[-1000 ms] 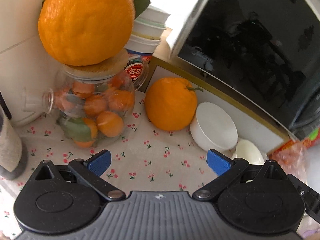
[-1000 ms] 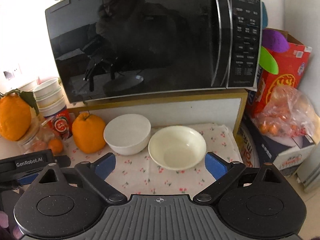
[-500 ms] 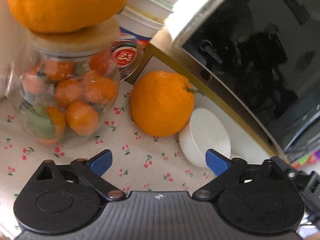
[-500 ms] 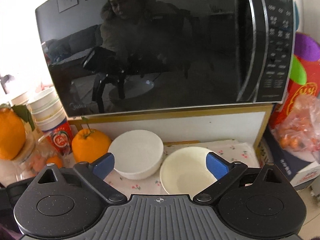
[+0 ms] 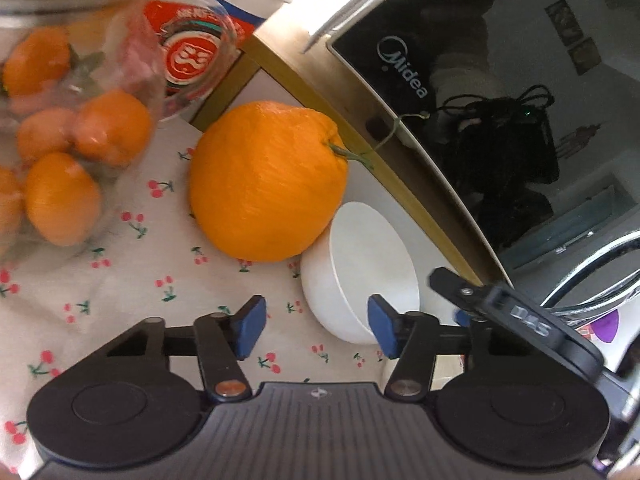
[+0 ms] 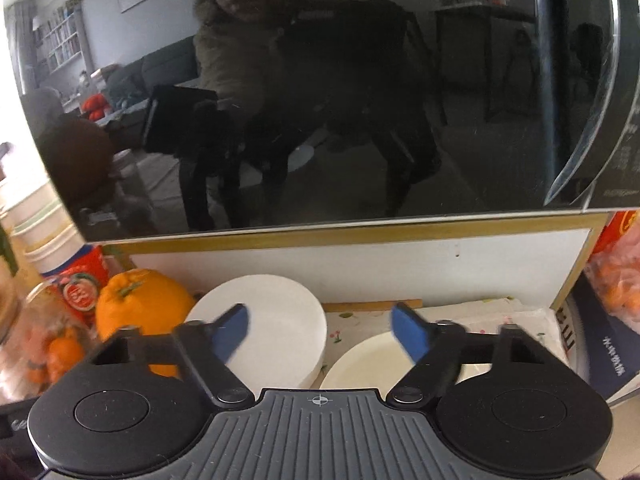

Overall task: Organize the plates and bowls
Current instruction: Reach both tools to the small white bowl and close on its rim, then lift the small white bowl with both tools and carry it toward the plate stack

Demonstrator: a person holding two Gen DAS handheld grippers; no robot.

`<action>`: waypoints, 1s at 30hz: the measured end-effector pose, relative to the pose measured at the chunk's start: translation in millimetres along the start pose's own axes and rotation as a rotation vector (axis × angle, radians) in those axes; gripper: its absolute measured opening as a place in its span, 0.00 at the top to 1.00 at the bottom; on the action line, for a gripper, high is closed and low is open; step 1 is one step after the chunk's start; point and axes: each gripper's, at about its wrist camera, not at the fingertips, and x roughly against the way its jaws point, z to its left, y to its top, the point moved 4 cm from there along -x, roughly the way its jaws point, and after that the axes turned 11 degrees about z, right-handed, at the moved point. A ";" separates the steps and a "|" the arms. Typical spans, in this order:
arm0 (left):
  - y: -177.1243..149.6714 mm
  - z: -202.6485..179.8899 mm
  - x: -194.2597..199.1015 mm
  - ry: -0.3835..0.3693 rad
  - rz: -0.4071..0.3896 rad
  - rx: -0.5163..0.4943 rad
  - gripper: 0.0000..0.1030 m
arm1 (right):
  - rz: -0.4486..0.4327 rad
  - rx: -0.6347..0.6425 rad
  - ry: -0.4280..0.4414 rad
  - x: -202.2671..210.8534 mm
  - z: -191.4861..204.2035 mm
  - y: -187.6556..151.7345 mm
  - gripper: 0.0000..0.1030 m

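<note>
Both hand-held grippers have come closer to the two bowls under the microwave [image 6: 320, 92] since the earlier frames, and their jaws are closing. Low in the left wrist view, the left hand-held gripper [image 5: 316, 326] straddles the near rim of the white bowl [image 5: 360, 268] without pressing it, beside the big orange [image 5: 266, 186]. Low in the right wrist view, the right hand-held gripper [image 6: 320, 334] holds nothing, spanning the gap between the white bowl and the cream bowl [image 6: 368, 364] on the counter [image 5: 132, 276].
</note>
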 end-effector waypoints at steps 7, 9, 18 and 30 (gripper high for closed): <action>-2.2 1.6 -1.9 0.005 -0.014 -0.030 0.62 | 0.029 -0.011 -0.002 -24.6 4.9 2.5 0.72; -3.3 -0.4 1.1 -0.002 -0.019 -0.037 0.67 | 0.047 -0.002 -0.019 -30.9 7.8 1.0 0.79; -3.7 -0.2 7.3 -0.055 -0.004 -0.052 0.88 | 0.070 -0.010 -0.038 -33.5 8.6 -4.0 0.92; 2.8 1.0 4.2 -0.050 -0.025 -0.027 0.86 | 0.116 -0.015 -0.018 -34.3 7.9 -9.5 0.91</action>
